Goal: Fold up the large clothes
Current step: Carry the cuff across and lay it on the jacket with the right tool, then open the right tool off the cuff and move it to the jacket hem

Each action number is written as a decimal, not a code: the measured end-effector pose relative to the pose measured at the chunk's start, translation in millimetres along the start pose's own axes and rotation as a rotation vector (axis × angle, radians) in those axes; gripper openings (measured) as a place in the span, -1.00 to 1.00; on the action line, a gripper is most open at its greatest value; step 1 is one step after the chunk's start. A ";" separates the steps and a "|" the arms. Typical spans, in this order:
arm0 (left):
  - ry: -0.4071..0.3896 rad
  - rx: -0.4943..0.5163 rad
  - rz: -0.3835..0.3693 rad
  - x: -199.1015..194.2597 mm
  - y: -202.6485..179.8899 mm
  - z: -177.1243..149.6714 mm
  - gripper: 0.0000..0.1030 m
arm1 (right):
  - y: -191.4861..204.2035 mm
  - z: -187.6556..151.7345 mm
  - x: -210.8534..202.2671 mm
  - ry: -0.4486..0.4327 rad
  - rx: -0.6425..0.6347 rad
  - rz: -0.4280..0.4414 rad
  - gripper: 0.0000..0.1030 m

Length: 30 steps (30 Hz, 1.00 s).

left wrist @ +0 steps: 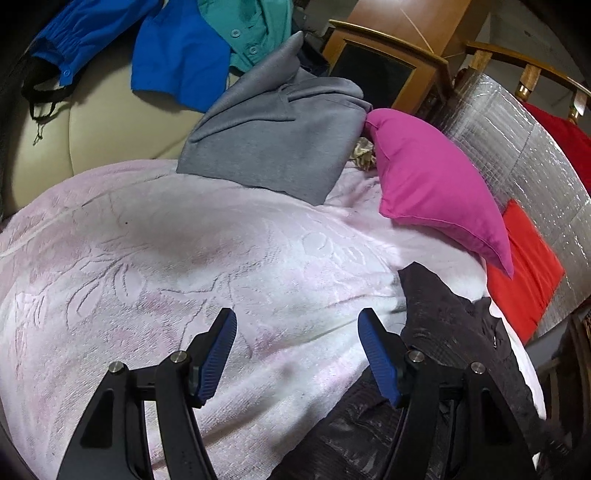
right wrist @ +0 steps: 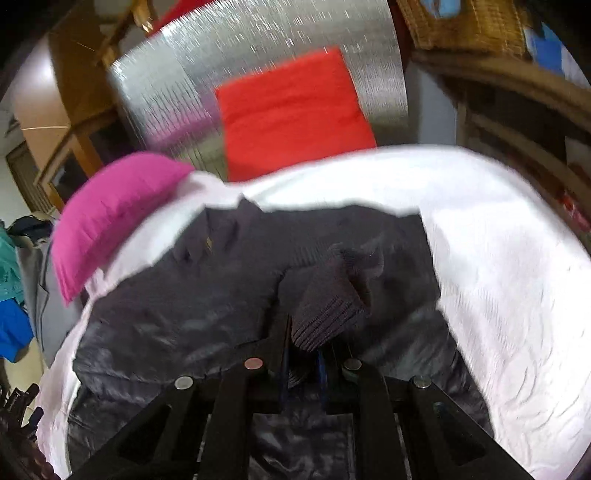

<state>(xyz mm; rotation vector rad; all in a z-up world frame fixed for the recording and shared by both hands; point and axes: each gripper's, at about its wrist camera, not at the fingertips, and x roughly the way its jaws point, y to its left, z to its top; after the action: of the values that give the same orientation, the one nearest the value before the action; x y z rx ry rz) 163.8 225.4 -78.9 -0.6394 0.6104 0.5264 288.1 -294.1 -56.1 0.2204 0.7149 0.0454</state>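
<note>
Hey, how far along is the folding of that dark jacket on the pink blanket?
Done: the dark jacket lies spread on the pink blanket.
In hand: the right gripper is shut on the jacket's ribbed cuff, the sleeve drawn over the body. The left gripper is open over the blanket, holding nothing.
Left: the remaining folds, and the grey garment, blue garment and teal garment behind look unfolded.

left wrist cam low over pale pink blanket point(left wrist: 155, 266), angled down, right wrist cam close above dark jacket point(right wrist: 177, 295), both share magenta cushion point(left wrist: 436, 177), red cushion point(right wrist: 291, 110)
</note>
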 end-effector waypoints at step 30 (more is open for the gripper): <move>0.074 0.330 -0.040 12.7 -93.3 -29.8 0.47 | 49.3 -29.5 38.8 0.139 -0.172 0.088 0.67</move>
<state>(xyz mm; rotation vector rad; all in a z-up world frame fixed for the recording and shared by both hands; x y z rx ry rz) 219.8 144.5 -70.4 -0.3582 0.7342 0.3550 299.7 -236.0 -92.1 0.0846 0.8353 0.2067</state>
